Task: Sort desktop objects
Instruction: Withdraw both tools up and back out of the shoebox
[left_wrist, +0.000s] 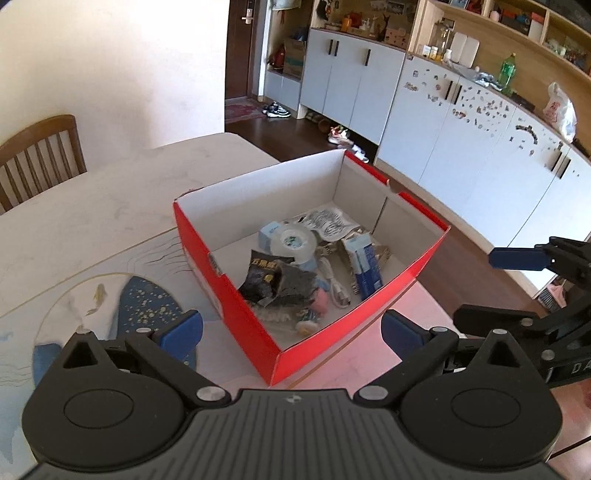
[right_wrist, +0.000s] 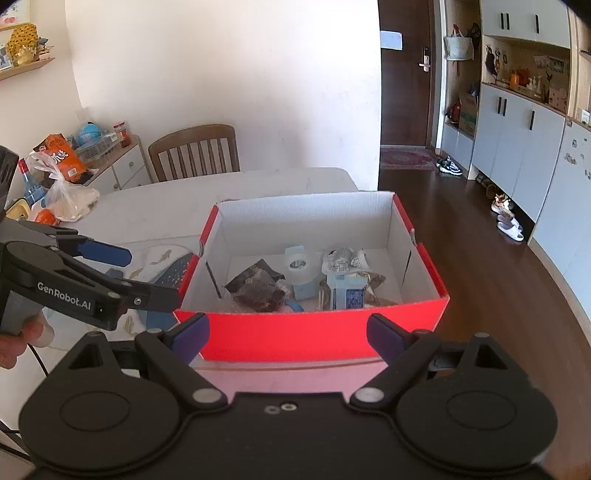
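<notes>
Left gripper (left_wrist: 291, 330) wide, empty, just before near corner of box (left_wrist: 236, 295); right gripper (right_wrist: 288, 332) wide, empty, before box's long red wall; box on table (left_wrist: 110, 206), holding tape roll (left_wrist: 297, 240), dark packet (left_wrist: 269, 277), blue carton (left_wrist: 367, 266), cable (left_wrist: 338, 288). Likely light; packet crinkly, soft, pinch at edge; roll stiff, grip across rim; cardboard walls thin, liable to snag. Open room above box; table beyond box's far-left bare; box's right side near table edge.

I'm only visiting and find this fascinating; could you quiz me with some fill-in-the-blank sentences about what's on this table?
1. The box holding the clutter is ____ outside.
2. Both grippers' fingers have ____ pads.
3. The tape roll lies ____ the box.
4. The left gripper and right gripper both stand ____, holding nothing.

Missing words: red; blue; inside; open
</notes>
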